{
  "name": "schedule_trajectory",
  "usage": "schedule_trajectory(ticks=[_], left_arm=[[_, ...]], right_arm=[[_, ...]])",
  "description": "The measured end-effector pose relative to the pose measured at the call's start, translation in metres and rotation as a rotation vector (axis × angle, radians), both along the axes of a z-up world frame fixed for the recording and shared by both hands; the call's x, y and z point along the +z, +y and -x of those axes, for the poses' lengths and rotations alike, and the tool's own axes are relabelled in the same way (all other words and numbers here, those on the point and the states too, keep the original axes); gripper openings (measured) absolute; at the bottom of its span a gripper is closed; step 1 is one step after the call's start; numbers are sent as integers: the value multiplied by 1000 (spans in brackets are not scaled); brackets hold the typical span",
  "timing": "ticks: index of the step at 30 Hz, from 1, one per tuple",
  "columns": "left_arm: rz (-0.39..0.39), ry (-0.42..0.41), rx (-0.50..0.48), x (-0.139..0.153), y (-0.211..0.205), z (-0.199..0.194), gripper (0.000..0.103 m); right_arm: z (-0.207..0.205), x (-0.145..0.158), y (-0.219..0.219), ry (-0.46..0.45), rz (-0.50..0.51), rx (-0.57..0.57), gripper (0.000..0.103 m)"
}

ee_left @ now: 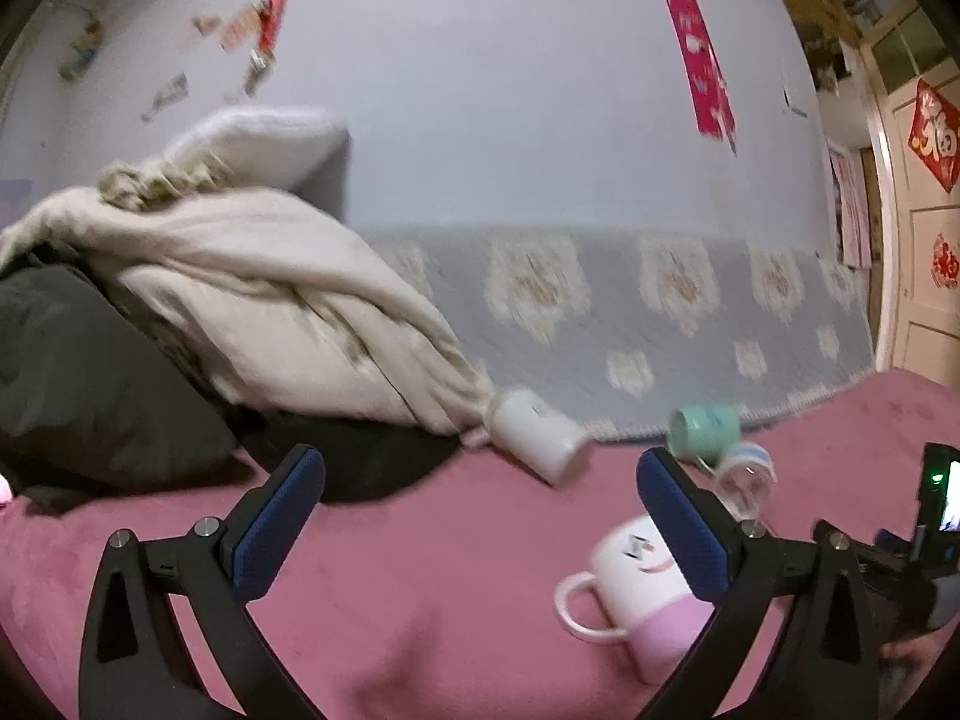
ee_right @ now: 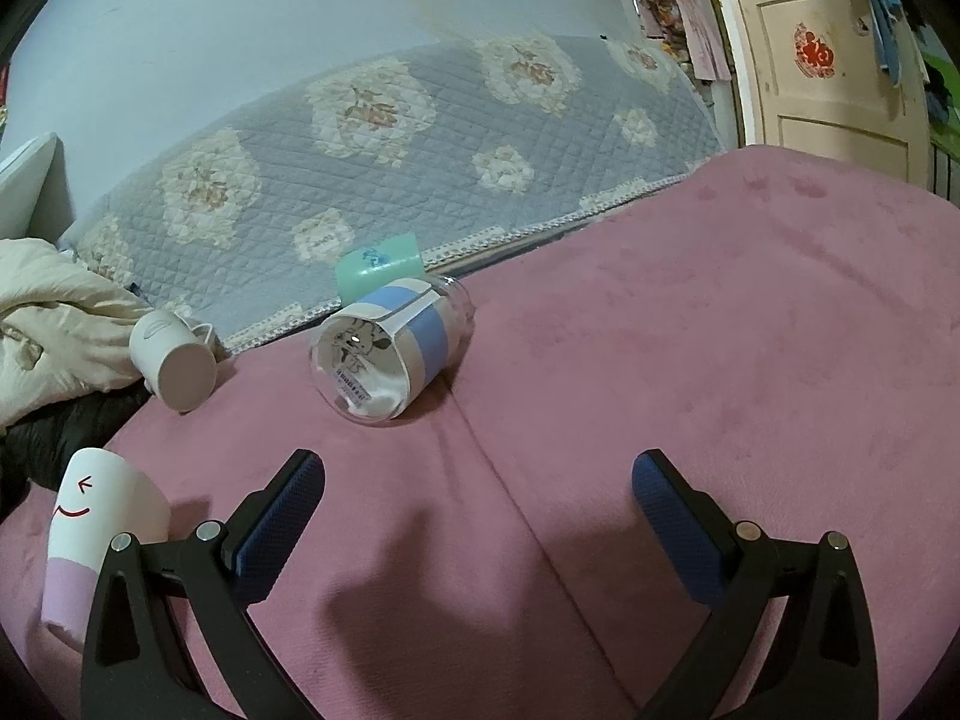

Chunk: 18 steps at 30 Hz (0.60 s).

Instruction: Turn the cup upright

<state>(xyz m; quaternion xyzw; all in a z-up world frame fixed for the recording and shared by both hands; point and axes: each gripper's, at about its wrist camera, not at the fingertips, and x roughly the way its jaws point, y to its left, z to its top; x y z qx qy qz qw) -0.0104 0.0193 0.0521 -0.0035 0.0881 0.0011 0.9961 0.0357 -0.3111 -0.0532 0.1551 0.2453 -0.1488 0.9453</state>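
Several cups lie on a pink blanket [ee_right: 690, 330]. A white-and-pink mug [ee_left: 636, 594] with a handle lies tipped over behind my left gripper's right finger; it also shows in the right wrist view [ee_right: 102, 528]. A plain white mug [ee_left: 537, 435] lies on its side by the beige duvet, also seen from the right wrist [ee_right: 174, 360]. A clear glass cup with a blue band [ee_right: 390, 354] lies on its side, with a mint green cup [ee_right: 378, 267] behind it. My left gripper [ee_left: 480, 522] and right gripper [ee_right: 477, 516] are both open and empty, above the blanket.
A beige duvet [ee_left: 240, 306] and dark bedding [ee_left: 78, 390] pile up at the left. A grey floral quilt [ee_right: 372, 150] leans against the wall behind the cups. A door [ee_right: 840, 60] stands at the right. The other gripper's body [ee_left: 936, 516] shows at the right edge.
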Motion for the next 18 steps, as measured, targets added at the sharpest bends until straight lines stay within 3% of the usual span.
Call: schedule_trajectory(ticks=[3, 7, 9, 11, 15, 18], left_arm=[[-6, -18, 1, -18, 7, -1, 103], [19, 45, -5, -47, 10, -14, 103], [21, 34, -4, -45, 10, -9, 103], [11, 17, -6, -47, 8, -6, 103], [24, 48, -15, -51, 9, -10, 103], [73, 39, -23, -52, 18, -8, 103]], right_arm=[[0, 0, -1, 4, -6, 10, 103], [-4, 0, 0, 19, -11, 45, 103], [-8, 1, -2, 60, -19, 71, 103], [-17, 9, -5, 166, 3, 59, 103], [-24, 38, -13, 224, -181, 217, 103], [-27, 60, 0, 237, -186, 281, 103]])
